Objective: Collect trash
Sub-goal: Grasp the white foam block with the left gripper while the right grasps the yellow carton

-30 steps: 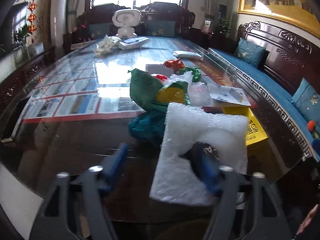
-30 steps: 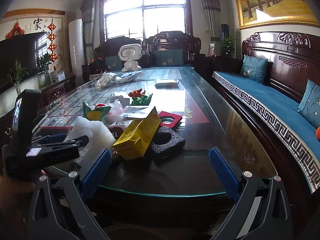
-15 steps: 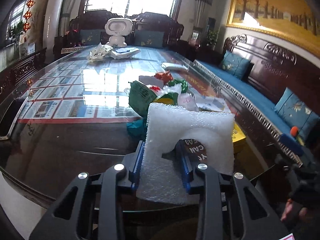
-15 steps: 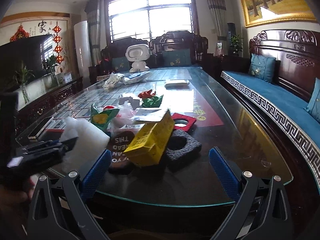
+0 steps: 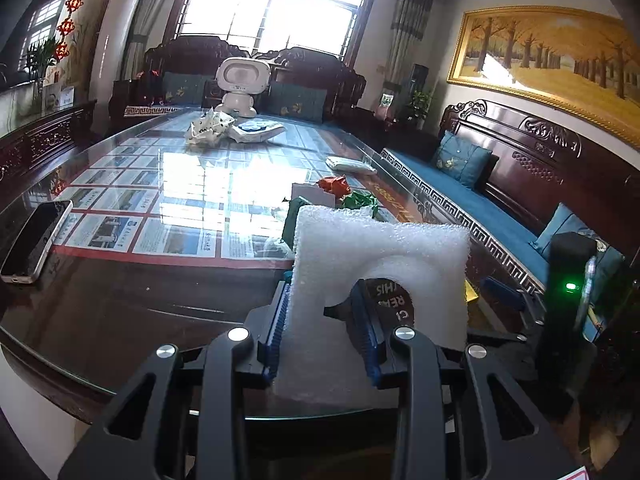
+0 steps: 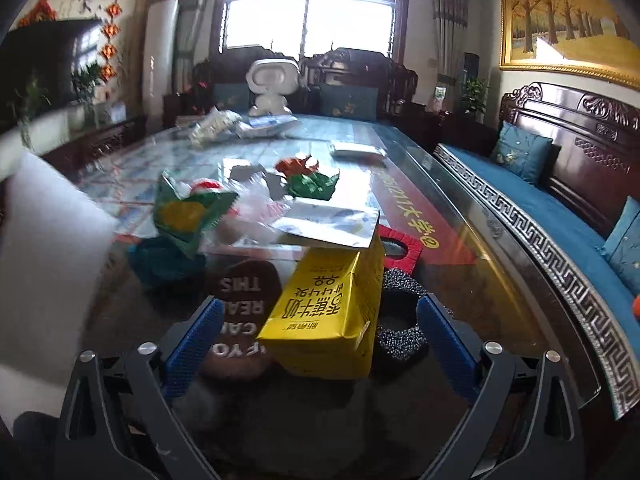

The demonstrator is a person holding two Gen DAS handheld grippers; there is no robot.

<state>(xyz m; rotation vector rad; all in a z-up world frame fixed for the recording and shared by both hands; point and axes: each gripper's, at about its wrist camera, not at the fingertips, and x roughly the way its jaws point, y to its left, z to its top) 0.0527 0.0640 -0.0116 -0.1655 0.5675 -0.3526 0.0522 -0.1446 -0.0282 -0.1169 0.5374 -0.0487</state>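
- Left wrist view: my left gripper (image 5: 322, 336) pinches a white foam piece (image 5: 380, 264), both blue pads pressed on its lower left leg, with the foam standing upright in front of the camera above the near edge of the glass table (image 5: 120, 300).
- Through the foam's arched cut-out I see part of a brown round card (image 5: 390, 300) with white letters, lying on the table beyond.
- A phone (image 5: 34, 242) lies flat near the table's left edge, well apart from the foam.
- Far down the table a crumpled white wrapper (image 5: 208, 130) sits in front of a small white robot figure (image 5: 240, 88).
- Right wrist view: my right gripper (image 6: 320, 344) hangs over the near end of the table with its jaws wide and closing; a yellow carton (image 6: 332, 312) lies between my fingers (image 6: 196, 340), and the pads do not touch it.
- The carton leans on a black foam ring (image 6: 400, 320), with a red foam ring (image 6: 400, 244) just behind that.
- A sheet of paper (image 6: 328, 224) rests on the carton's far end.
- Left of the carton are a green and yellow wrapper (image 6: 188, 212) and a clear plastic bag (image 6: 256, 208); a red and green crumpled wrapper (image 6: 308, 180) sits farther back.
- The foam in my left gripper shows blurred at the left edge of this view.
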